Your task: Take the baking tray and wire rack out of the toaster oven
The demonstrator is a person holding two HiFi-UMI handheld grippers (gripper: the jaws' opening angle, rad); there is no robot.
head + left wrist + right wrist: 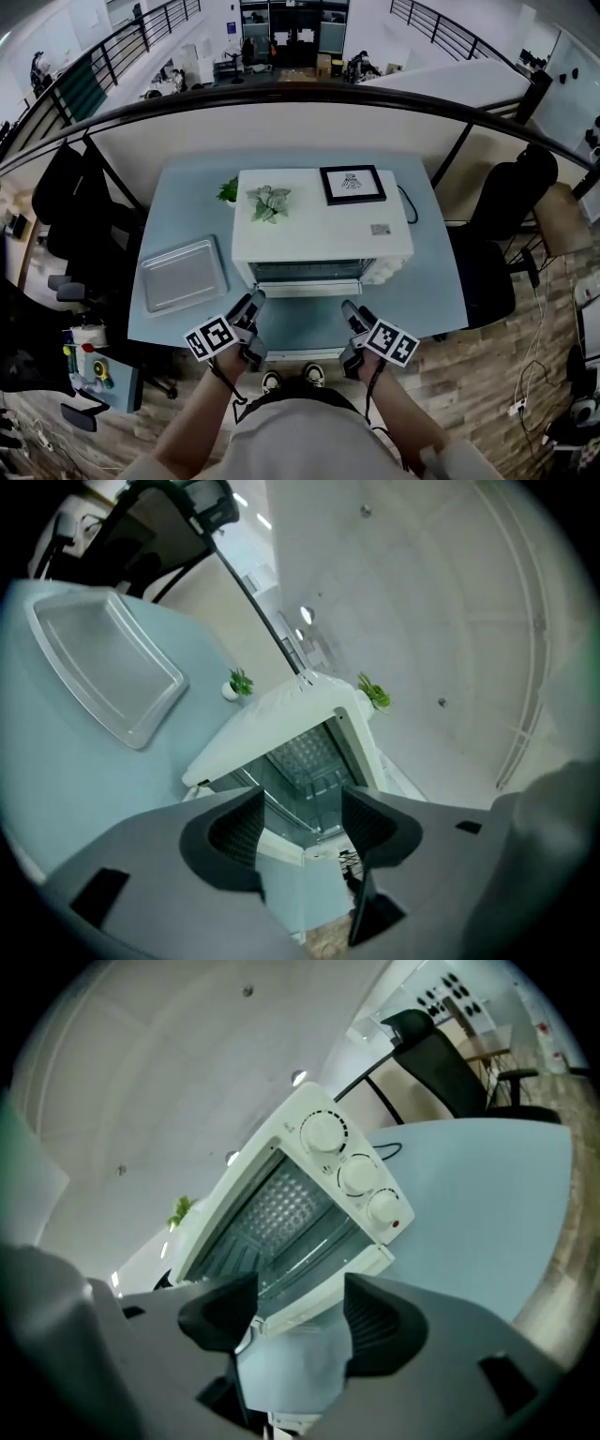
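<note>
A white toaster oven (319,225) stands mid-table with its door (309,289) folded down. Thin wire bars (291,1241) show inside its cavity, low down. The silver baking tray (183,274) lies flat on the blue table (431,281), left of the oven, and is also in the left gripper view (108,663). My left gripper (251,302) hovers at the table's front edge, jaws apart and empty, pointing into the oven mouth (305,761). My right gripper (352,312) sits beside it, open and empty, just short of the door (323,1288).
A leafy plant (269,202) and a framed picture (352,184) rest on the oven's top. A small potted plant (228,191) stands behind the oven. Three knobs (359,1174) line the oven's right front. Office chairs (511,216) flank the table.
</note>
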